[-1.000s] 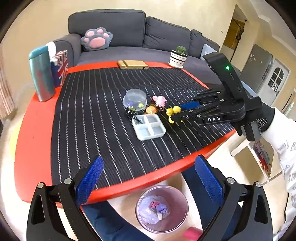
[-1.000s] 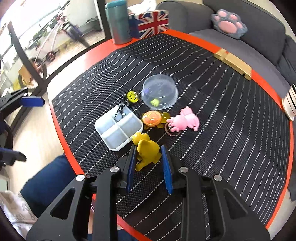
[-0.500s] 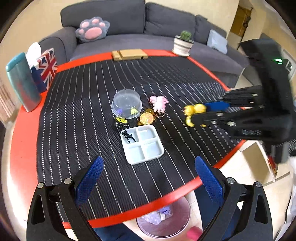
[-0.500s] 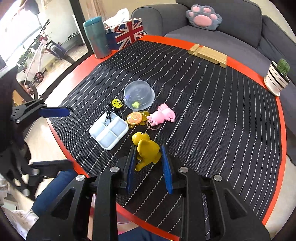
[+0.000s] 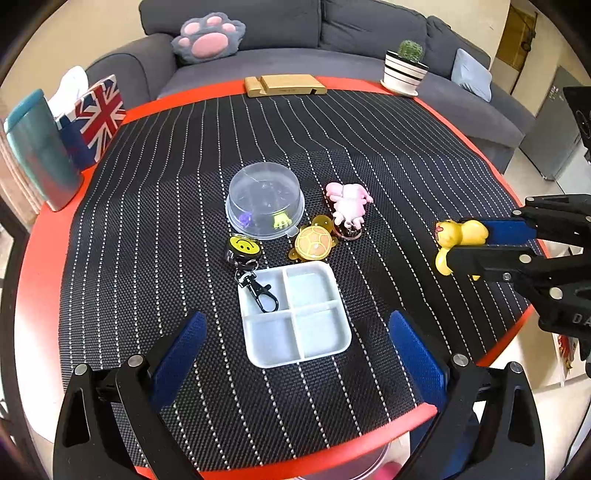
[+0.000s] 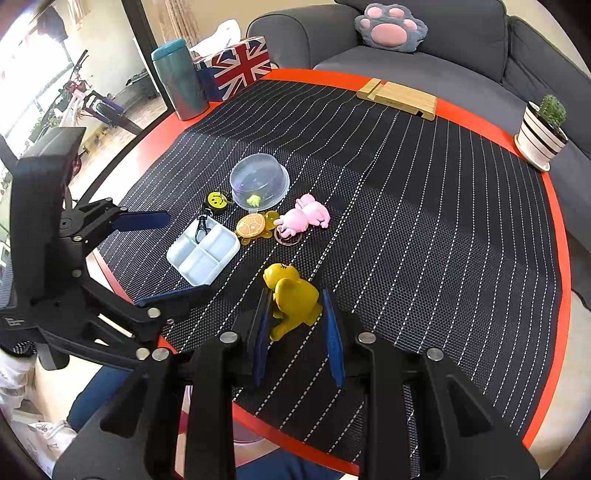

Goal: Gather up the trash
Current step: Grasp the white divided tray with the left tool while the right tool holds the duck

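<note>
A round red table [image 5: 40, 266] carries a black pinstriped mat [image 5: 155, 206]. At the mat's centre sits a cluster: an upturned clear plastic dome [image 5: 264, 200], a smiley-face keyring [image 5: 243, 246] at its 7 o'clock with its black clip lying in one compartment of a white four-compartment tray [image 5: 295, 314], an amber turtle charm [image 5: 314, 242] just beside the tray's far edge, and a pink pig toy [image 5: 349, 201] at the turtle's 1 o'clock. Along the rim stand a teal tumbler [image 5: 37, 147] and a Union Jack box [image 5: 94, 122] at 10 o'clock, a wooden stand [image 5: 284, 85] at 12, and a potted cactus [image 5: 406, 68] at 1 o'clock. A grey sofa [image 5: 332, 33] with a paw cushion [image 5: 208, 37] runs behind.

The left gripper [image 5: 295, 345] hangs over the near edge at 6 o'clock, its blue pads spread wide with nothing between them; the tray lies just beyond its tips.

The right gripper [image 6: 295, 325] is clamped on a yellow duck toy [image 6: 291, 299], one blue pad pressed on each flank. The toy is held above the mat, at about 4 o'clock from the cluster and apart from it. In the right wrist view its long axis runs along the fingers, head [image 6: 279, 275] outward past the tips toward the tray.
</note>
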### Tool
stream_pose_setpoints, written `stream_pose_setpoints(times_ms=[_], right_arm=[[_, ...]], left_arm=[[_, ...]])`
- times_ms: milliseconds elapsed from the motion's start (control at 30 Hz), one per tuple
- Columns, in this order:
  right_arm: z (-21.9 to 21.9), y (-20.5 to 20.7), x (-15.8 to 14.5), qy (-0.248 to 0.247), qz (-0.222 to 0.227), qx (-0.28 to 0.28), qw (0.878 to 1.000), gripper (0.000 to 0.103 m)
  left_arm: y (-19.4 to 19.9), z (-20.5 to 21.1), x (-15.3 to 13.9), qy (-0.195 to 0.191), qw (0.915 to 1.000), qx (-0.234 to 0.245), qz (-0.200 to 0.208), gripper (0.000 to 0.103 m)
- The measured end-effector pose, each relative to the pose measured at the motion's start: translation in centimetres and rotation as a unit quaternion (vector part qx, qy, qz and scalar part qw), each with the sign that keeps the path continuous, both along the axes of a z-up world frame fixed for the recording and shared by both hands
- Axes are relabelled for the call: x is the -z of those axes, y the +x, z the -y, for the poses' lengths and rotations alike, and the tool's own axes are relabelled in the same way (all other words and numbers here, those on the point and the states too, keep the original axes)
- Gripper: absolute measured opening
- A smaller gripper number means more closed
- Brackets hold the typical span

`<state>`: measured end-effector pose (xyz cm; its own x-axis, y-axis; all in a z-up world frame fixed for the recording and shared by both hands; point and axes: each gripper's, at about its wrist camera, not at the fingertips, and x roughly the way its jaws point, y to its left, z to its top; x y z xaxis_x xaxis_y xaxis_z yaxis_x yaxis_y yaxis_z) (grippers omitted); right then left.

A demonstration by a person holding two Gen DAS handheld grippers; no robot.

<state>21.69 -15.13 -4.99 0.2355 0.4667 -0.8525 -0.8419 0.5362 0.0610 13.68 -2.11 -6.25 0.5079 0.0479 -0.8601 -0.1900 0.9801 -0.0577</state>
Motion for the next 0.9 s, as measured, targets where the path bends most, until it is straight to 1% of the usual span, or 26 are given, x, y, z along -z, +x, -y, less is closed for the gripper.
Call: stream_pose_setpoints(times_ms=[67, 100, 133, 300, 500, 900], right_arm=[[0.0, 0.0, 0.1, 0.001, -0.002, 0.0, 1.0, 0.027], [0.0, -0.1, 0.2, 0.002, -0.003, -0.001, 1.0, 0.027], [0.0, -0.1, 0.3, 0.002, -0.004, -0.002, 1.0, 0.027], [-0.2, 0.0, 0.5, 0.005, -0.005, -0.002, 1.0, 0.027], [-0.6, -0.3, 0.5, 0.007, -0.004, -0.003, 1.0, 0.027], [-1.1, -0.8, 0.2, 0.015, -0.003, -0.006, 1.0, 0.027]], left_arm=[[0.0, 0.1, 0.3, 0.003, 1.0, 0.001, -0.001, 0.091], [-0.1, 0.1, 0.5, 0.004, 1.0, 0.001, -0.003, 0.08], [-0.1, 0.0, 0.6, 0.003, 1.0, 0.001, -0.006, 0.073], [-0.5, -0.3, 0.8, 0.006, 1.0, 0.007, -0.002, 0.059], [-1.0, -0.8, 0.1, 0.005, 0.9998, 0.015, 0.014, 0.059], [-1.7, -1.1, -1.9, 0.017, 0.9984, 0.028, 0.046, 0.058]])
